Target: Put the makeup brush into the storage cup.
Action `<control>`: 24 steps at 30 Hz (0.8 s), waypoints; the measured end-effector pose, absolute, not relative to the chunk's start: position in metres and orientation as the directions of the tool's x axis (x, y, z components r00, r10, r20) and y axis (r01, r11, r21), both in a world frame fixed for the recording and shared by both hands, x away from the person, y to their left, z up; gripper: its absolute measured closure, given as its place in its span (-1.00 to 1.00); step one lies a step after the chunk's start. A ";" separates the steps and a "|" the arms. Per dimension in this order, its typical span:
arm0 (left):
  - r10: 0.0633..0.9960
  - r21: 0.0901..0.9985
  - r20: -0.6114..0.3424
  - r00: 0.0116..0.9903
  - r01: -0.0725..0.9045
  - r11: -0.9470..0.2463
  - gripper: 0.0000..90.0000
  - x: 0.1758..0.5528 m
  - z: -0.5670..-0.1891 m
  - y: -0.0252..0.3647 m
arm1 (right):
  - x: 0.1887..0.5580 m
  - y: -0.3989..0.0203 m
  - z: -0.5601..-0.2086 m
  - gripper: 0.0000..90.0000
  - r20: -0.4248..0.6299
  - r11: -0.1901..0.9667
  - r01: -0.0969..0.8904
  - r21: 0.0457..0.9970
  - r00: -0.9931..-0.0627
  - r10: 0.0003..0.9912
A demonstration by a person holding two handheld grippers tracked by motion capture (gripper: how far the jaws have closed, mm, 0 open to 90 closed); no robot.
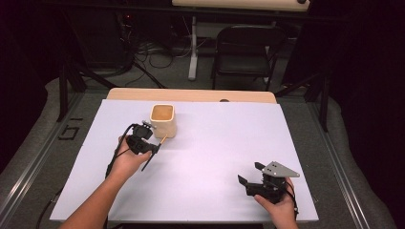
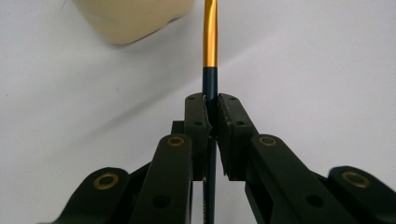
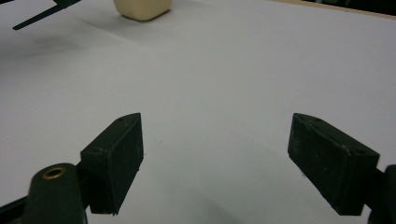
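- A slim pen-like stick point(image 2: 209, 70), dark in the shaft and gold toward its far end, is held clamped between the jaws of the left gripper point(image 1: 154, 144), as seen from the left gripper view.
- In the high view the stick point(image 1: 154, 153) is seen slanting at the left of the white table sheet point(image 1: 210, 157), its gold tip just beside a cream square cup point(image 1: 163, 120) with no contact visible.
- The right gripper point(image 1: 249, 174) is shown at the near right, its jaws spread wide with nothing between them, well apart from the cup.
- The stick is judged to be light, stiff and smooth, so a twist or slip in the pads can be expected if it is knocked against the cup's rim.
- The dark shaft, near mid-length, is judged the best place for a hold, as the polished gold part looks more slippery.
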State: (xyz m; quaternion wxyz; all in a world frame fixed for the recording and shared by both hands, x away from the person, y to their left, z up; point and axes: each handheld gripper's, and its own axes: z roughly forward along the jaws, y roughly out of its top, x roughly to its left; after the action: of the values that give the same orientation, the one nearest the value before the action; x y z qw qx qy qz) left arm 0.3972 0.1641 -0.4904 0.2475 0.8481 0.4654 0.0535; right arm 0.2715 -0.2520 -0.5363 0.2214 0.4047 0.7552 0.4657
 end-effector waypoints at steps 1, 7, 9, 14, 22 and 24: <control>0.812 0.483 -0.148 0.564 0.758 -0.439 0.84 0.396 -0.490 0.165 | 0.272 -0.252 -0.536 -0.60 0.042 0.240 0.405 0.882 -0.574 0.817; 0.788 0.570 -0.180 0.589 0.715 -0.404 0.84 0.386 -0.486 0.172 | 0.272 -0.251 -0.537 -0.60 0.041 0.244 0.408 0.880 -0.578 0.815; 0.781 0.590 -0.180 0.598 0.701 -0.401 0.84 0.382 -0.486 0.173 | 0.273 -0.250 -0.537 -0.60 0.042 0.243 0.407 0.880 -0.578 0.815; 0.761 0.655 -0.202 0.616 0.663 -0.363 0.84 0.374 -0.484 0.176 | 0.273 -0.248 -0.538 -0.60 0.039 0.247 0.405 0.880 -0.580 0.814; 0.726 0.753 -0.233 0.647 0.593 -0.287 0.84 0.363 -0.484 0.179 | 0.275 -0.245 -0.538 -0.60 0.046 0.249 0.412 0.876 -0.587 0.808; 0.716 0.772 -0.243 0.654 0.578 -0.265 0.84 0.360 -0.485 0.179 | 0.276 -0.243 -0.538 -0.58 0.045 0.250 0.409 0.878 -0.590 0.806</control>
State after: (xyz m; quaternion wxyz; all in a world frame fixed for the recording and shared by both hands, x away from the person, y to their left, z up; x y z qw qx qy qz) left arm 0.3599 0.1786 -0.4853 0.4475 0.7916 0.4088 0.0773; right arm 0.2756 -0.2430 -0.5377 0.2139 0.3991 0.7609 0.4647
